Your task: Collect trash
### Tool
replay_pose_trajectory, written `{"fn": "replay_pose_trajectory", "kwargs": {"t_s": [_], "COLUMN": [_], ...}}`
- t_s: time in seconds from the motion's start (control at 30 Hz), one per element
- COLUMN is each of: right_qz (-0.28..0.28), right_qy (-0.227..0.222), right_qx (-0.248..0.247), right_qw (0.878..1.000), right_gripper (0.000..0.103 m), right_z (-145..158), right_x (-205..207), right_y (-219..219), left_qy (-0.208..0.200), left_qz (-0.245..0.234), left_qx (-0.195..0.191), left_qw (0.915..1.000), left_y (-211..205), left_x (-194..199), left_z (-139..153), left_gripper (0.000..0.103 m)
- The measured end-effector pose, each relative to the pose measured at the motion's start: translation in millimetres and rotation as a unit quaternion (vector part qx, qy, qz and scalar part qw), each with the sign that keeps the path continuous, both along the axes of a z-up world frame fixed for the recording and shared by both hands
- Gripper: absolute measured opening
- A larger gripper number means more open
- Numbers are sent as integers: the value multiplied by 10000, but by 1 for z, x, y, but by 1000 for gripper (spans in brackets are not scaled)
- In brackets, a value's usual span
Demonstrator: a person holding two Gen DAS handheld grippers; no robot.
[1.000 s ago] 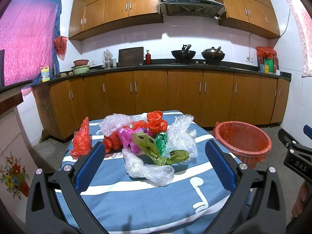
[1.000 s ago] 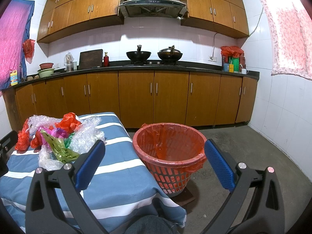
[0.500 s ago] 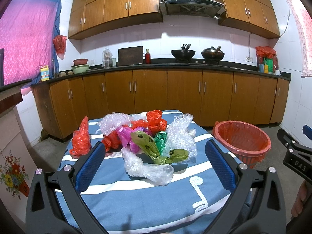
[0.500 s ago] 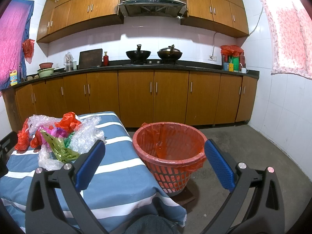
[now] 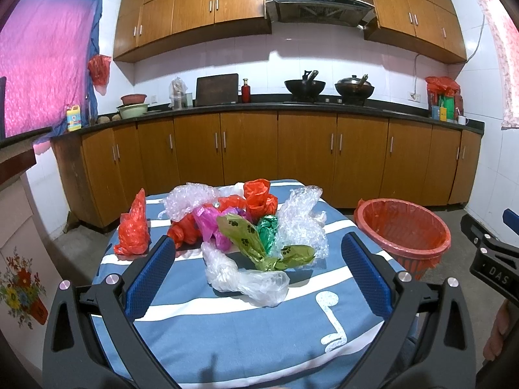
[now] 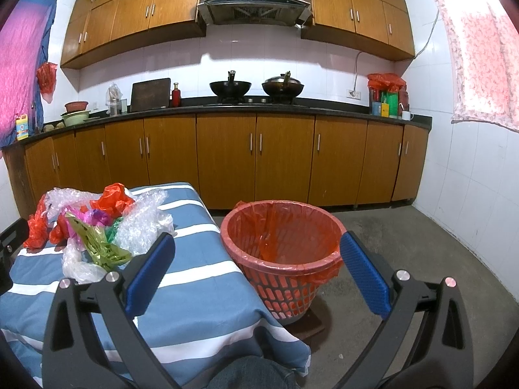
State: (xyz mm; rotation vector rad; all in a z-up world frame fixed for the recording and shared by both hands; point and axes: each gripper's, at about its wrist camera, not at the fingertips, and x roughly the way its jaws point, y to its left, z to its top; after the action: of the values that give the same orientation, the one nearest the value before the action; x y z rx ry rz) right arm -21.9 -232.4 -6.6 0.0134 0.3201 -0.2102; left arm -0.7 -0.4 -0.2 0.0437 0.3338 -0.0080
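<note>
A pile of crumpled plastic bags (image 5: 240, 223) lies on the blue striped tablecloth (image 5: 227, 324): red, pink, green, olive with paw prints, bubble wrap, and a clear bag (image 5: 246, 275) nearest me. The pile also shows in the right wrist view (image 6: 97, 227). A red basket with a red liner (image 6: 282, 246) stands on the floor right of the table; it also shows in the left wrist view (image 5: 402, 236). My left gripper (image 5: 259, 272) is open and empty, just short of the clear bag. My right gripper (image 6: 256, 272) is open and empty, facing the basket.
Brown kitchen cabinets (image 5: 253, 152) and a dark counter with woks run along the back wall. A separate red bag (image 5: 133, 227) stands at the table's left edge. The concrete floor (image 6: 405, 243) lies right of the basket. The right gripper's body (image 5: 489, 262) shows at the left view's right edge.
Both views have shifted very slightly; the grippers stay open and nothing on the table has moved.
</note>
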Motion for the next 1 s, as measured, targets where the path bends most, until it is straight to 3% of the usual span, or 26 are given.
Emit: {"fn": "replay_pose_trajectory", "kwargs": {"t_s": [0.33,0.73,1.0], "right_qz": [117,808,1438], "right_qy": [104,477,855], "right_qx": [29,236,234], "right_qw": [9999,9953,9856], "right_gripper": [99,99,73], "right_z": [-7,-3,-9], "right_x": [11,57,121], "right_y": [7,37,83], "left_qy": [97,402,477], "left_qz": [65,501,1279], "left_qx": [-35,-157,-284], "left_qw": [9999,9978,9902], "left_y": [5,42,108], "left_x": [6,21,37], "left_z": [-6,-10,-15], "left_gripper": [101,101,101]}}
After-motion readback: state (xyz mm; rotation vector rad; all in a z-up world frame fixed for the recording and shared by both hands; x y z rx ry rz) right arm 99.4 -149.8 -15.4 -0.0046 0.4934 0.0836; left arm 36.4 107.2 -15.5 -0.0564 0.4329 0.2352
